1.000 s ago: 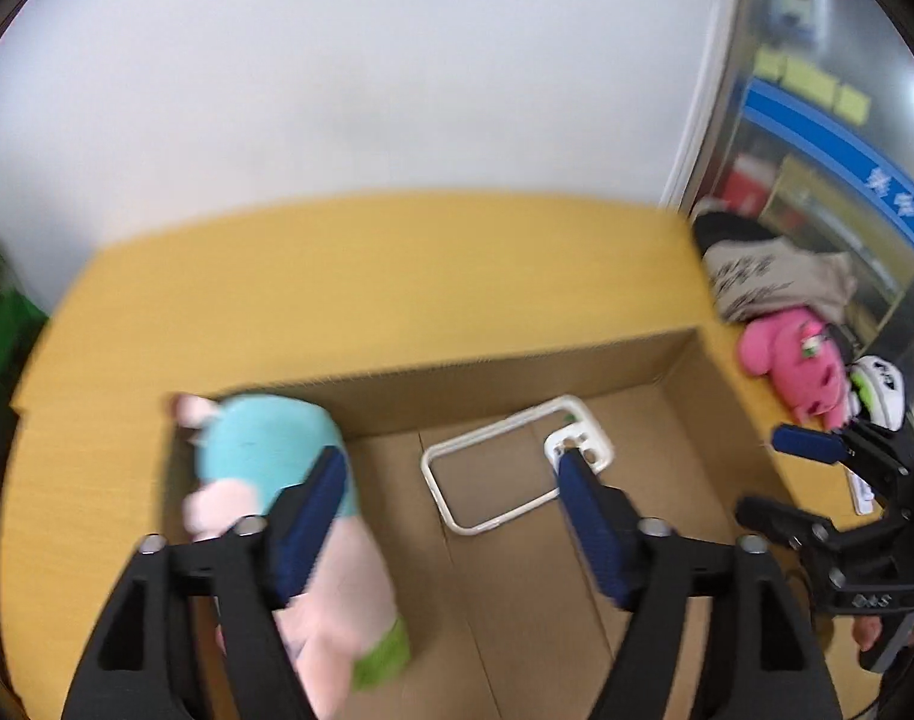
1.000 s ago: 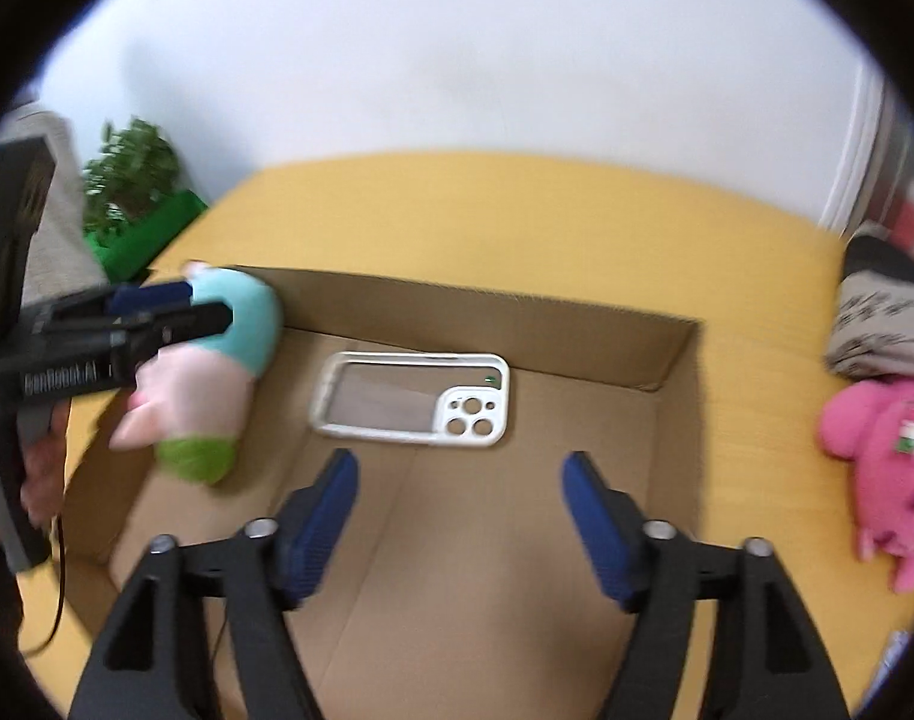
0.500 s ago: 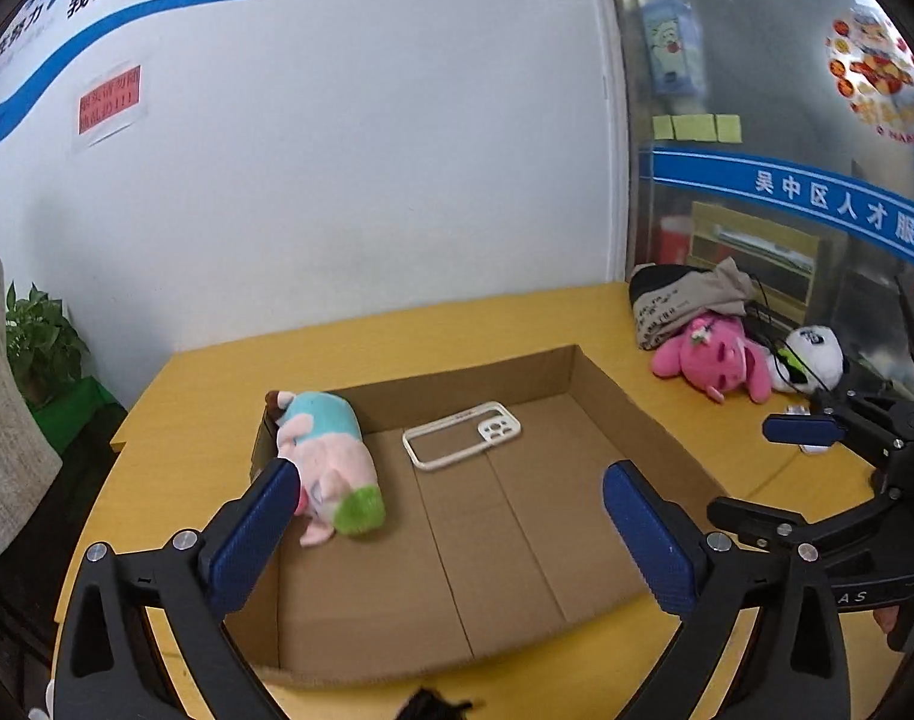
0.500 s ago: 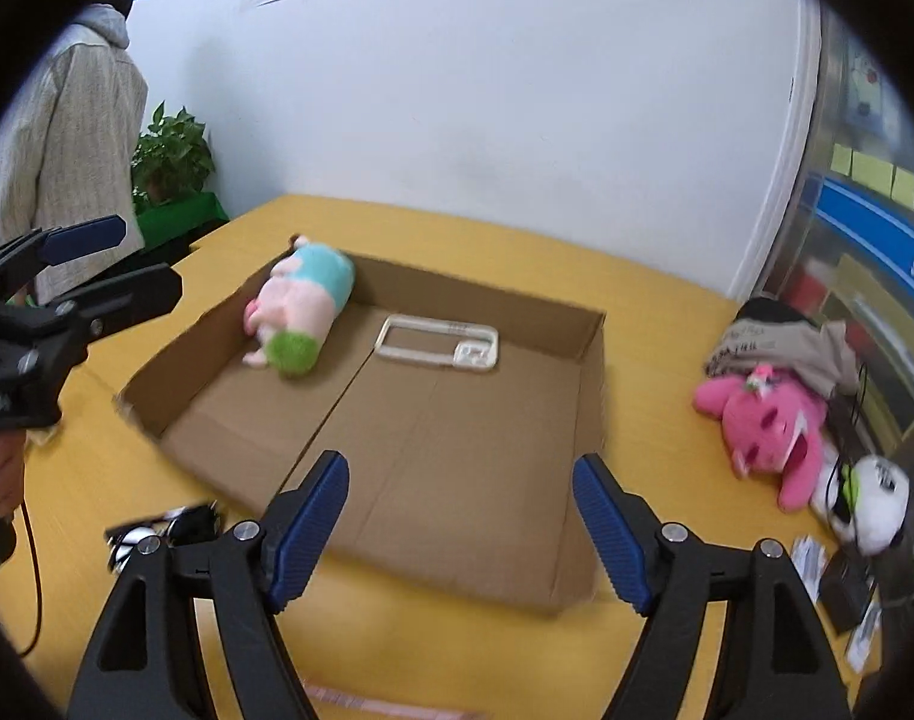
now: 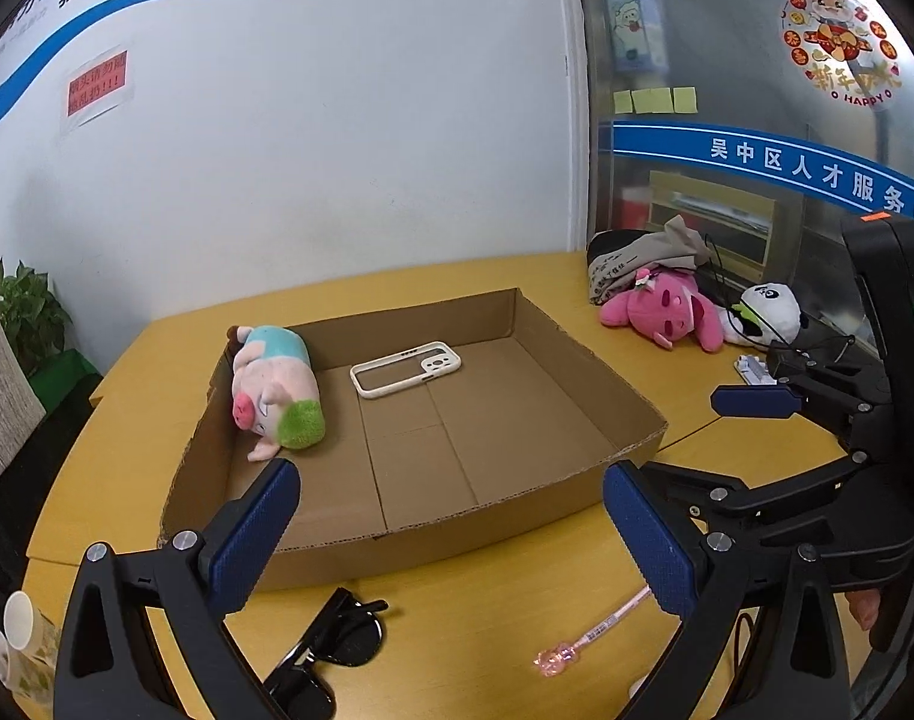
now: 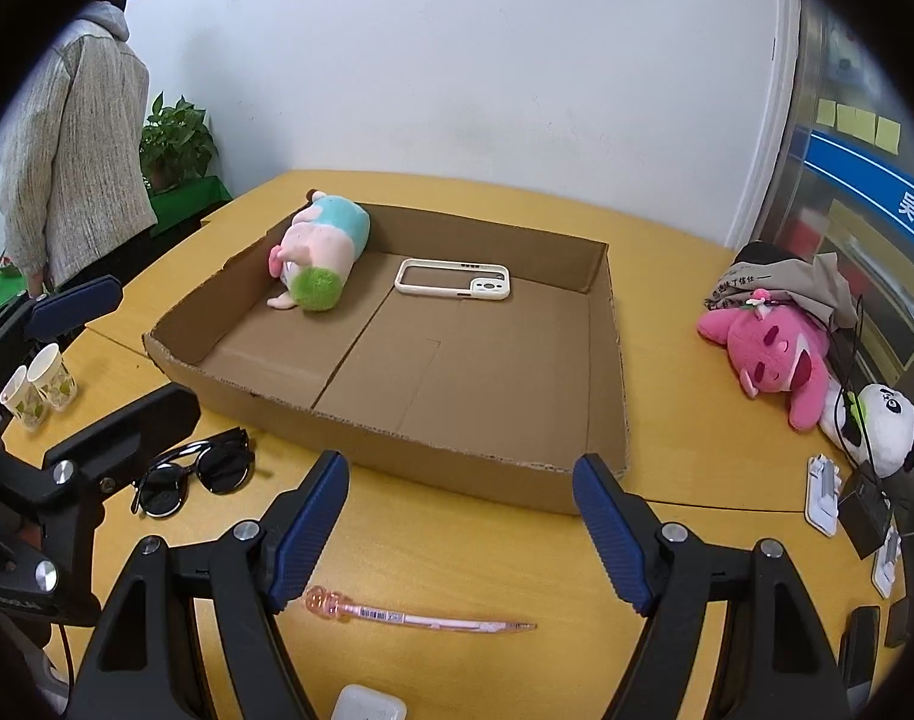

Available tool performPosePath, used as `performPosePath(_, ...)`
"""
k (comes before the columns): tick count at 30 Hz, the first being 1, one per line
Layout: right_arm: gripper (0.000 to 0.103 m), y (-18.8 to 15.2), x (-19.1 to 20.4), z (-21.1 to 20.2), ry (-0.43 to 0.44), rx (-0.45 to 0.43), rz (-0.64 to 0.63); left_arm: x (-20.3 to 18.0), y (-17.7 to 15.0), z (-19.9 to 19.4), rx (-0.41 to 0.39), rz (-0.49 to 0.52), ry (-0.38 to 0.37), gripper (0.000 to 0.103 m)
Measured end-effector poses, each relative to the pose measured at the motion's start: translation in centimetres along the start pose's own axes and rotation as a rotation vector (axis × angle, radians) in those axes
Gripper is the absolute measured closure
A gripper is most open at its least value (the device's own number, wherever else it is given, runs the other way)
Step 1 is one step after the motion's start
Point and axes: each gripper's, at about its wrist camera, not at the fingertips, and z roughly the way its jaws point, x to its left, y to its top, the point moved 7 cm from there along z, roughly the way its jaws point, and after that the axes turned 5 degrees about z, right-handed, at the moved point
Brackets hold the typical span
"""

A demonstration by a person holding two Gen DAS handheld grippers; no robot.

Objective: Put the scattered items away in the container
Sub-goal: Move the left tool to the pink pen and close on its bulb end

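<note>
A shallow cardboard box lies on the yellow table. In it lie a pink-and-teal plush pig and a white phone case. Black sunglasses and a pink pen lie on the table in front of the box. My left gripper is open and empty, above the box's near edge. My right gripper is open and empty, above the pen.
A pink plush, a panda plush and a cloth bundle lie at the table's right. Paper cups stand at left. A white case lies at the near edge. A person stands far left.
Both grippers have pulled back and up out of the box, away from the pig and phone case. The sunglasses and pen have come into view.
</note>
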Motion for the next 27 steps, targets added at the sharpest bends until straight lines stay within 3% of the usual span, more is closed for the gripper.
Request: performPosePath(27,0.026,-0.4,1.4,1.5,0.032,-0.003,0.043,1.5,-2.0,1.2,0.034,-0.061,-0.006,0.001)
